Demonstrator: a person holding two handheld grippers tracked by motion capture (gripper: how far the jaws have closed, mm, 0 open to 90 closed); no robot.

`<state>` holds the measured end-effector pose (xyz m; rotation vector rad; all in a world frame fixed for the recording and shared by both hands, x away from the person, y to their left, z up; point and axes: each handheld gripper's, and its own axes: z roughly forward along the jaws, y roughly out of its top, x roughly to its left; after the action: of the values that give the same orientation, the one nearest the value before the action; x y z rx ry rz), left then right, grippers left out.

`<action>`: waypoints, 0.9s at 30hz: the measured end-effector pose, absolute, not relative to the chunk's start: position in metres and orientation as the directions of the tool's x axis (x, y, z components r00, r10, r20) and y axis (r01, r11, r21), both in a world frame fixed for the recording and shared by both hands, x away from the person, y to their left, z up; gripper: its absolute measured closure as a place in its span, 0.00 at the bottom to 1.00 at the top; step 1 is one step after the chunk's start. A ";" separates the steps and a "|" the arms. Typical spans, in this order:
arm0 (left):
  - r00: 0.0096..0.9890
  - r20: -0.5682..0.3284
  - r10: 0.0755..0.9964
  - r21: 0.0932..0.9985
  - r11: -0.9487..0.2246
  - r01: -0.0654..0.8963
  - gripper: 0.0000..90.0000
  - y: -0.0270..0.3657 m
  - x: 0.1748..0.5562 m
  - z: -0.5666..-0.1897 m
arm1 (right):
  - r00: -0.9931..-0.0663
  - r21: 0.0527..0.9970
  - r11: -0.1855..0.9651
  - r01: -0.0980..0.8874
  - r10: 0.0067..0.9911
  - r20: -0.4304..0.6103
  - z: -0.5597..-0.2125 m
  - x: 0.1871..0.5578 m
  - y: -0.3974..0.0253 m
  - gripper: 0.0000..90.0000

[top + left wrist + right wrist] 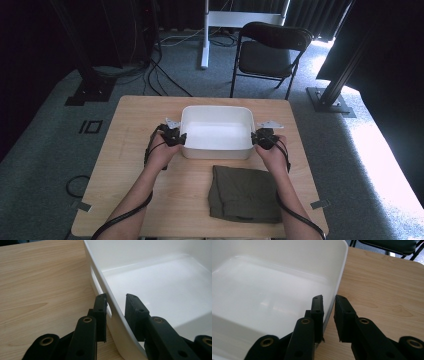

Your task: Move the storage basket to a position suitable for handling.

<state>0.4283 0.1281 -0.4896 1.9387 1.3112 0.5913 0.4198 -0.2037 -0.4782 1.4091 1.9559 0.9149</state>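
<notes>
the white tub (216, 131) sits near the middle of the wooden table (135, 150), just behind a folded olive garment (244, 193), and each gripper straddles one of its short walls. the likeliest trouble is an uneven lift: in the left gripper view the left gripper (116, 307) has one jaw outside by the handle slot and one inside, with a clear gap on the inner side, so the wall (110, 300) is bracketed, not pinched. the right gripper (329, 312) likewise stands parted around the rim (340, 277), its inner jaw close against the wall and the outer one apart from it. if one side clamps before the other, or clamps only on the thin lip, the tub could tip, twist or slide out, and the smooth plastic looks slippery. a skewed pull might also drag it onto the garment. both forearms reach forward from the near edge, the left hand (161, 152) and the right hand (274, 155) set level and roughly mirrored, jaws pointing inward at the tub.
</notes>
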 end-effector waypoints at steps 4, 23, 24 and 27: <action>0.382 -0.027 0.924 0.767 -0.226 0.601 0.81 0.120 0.429 -0.490 | -0.285 0.786 0.212 0.581 0.957 -0.048 -0.478 0.421 -0.212 0.87; 0.416 -0.041 0.908 0.765 -0.239 0.598 0.79 0.080 0.438 -0.490 | -0.228 0.775 0.187 0.604 0.972 -0.056 -0.477 0.423 -0.250 0.89; 0.417 -0.042 0.908 0.764 -0.239 0.599 0.79 0.078 0.438 -0.490 | -0.226 0.774 0.188 0.605 0.972 -0.059 -0.476 0.423 -0.251 0.89; 0.427 -0.040 0.903 0.763 -0.248 0.597 0.79 0.072 0.439 -0.490 | -0.221 0.772 0.185 0.609 0.973 -0.058 -0.476 0.422 -0.257 0.89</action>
<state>0.4390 0.0725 -0.4895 1.9588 1.2664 0.5396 0.4223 -0.2570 -0.4762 1.4798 1.9077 0.8482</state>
